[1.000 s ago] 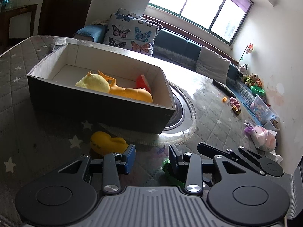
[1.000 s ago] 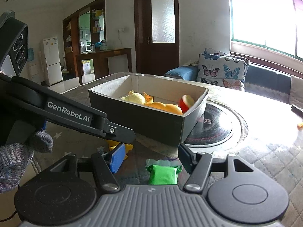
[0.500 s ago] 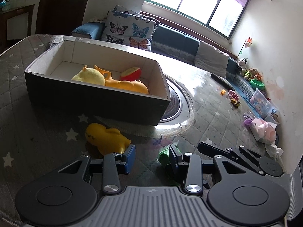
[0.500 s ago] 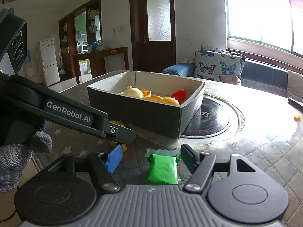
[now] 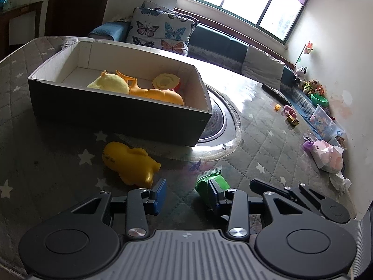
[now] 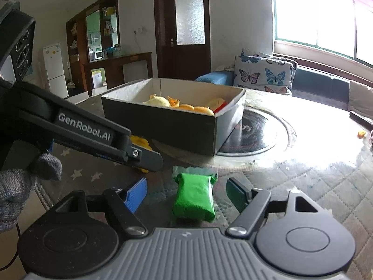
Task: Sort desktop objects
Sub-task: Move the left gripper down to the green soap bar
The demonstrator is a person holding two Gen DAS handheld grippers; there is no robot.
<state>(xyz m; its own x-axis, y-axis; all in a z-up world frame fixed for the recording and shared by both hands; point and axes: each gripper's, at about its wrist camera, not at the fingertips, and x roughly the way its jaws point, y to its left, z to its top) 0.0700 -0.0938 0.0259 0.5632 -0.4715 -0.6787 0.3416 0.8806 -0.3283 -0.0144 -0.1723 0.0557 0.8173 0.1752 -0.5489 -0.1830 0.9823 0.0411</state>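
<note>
Right wrist view: we are holding the right gripper (image 6: 186,190) with its jaws spread wide, gripping nothing; a green packet (image 6: 194,198) is lying on the quilted table cover (image 6: 326,186) between the two fingers, touching neither. To its left the left gripper (image 6: 142,156) is reaching across, a gloved hand (image 6: 21,186) showing at the frame edge. Behind that arm a yellow toy (image 6: 139,142) is partly hiding. Farther back a dark cardboard box (image 6: 163,126) is sitting partly over a round black hob (image 6: 256,128).

Left wrist view: we are keeping the left gripper (image 5: 186,192) wide open and empty. Its right finger is standing just in front of the green packet (image 5: 209,179); contact cannot be judged. The yellow toy (image 5: 130,162) is lying on its side just ahead of the left finger, near the box (image 5: 116,114). Inside the box a pale yellow plush (image 5: 109,82), an orange toy (image 5: 158,94) and a round red-edged piece (image 5: 166,81) are resting together. Beyond, small toys (image 5: 290,115) are lying scattered toward the sofa (image 5: 216,39).
</note>
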